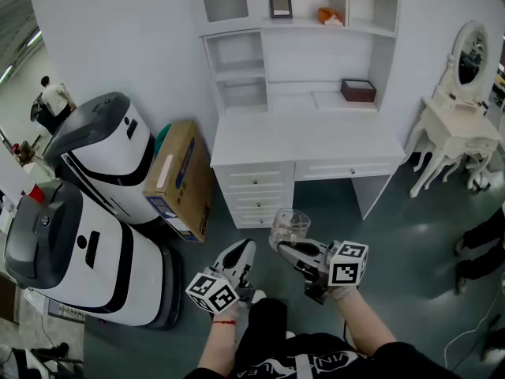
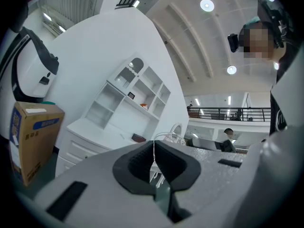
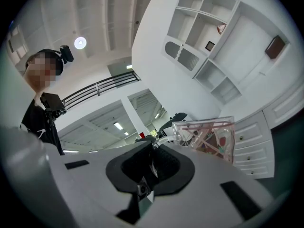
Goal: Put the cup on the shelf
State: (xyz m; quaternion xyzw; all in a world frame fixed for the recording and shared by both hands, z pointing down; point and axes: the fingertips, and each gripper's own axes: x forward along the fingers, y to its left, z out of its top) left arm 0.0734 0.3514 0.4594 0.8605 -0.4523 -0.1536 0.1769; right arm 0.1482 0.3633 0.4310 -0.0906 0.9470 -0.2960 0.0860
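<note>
Cup (image 1: pixel 289 228) — clear, with a handle and a faint line pattern — is held in the air by the right gripper (image 1: pixel 290 249), jaws clamped on its handle.
Left gripper (image 1: pixel 243 253) jaws together, nothing between; white desk (image 1: pixel 308 142) and shelf unit (image 1: pixel 316 24) ahead, well apart from the cup — cardboard box (image 1: pixel 180 178) beside the desk.

Shelf (image 1: pixel 296 24) on desk (image 1: pixel 304 140), box (image 1: pixel 180 181) left, cup (image 1: pixel 289 229) before drawers (image 1: pixel 256 189)
</note>
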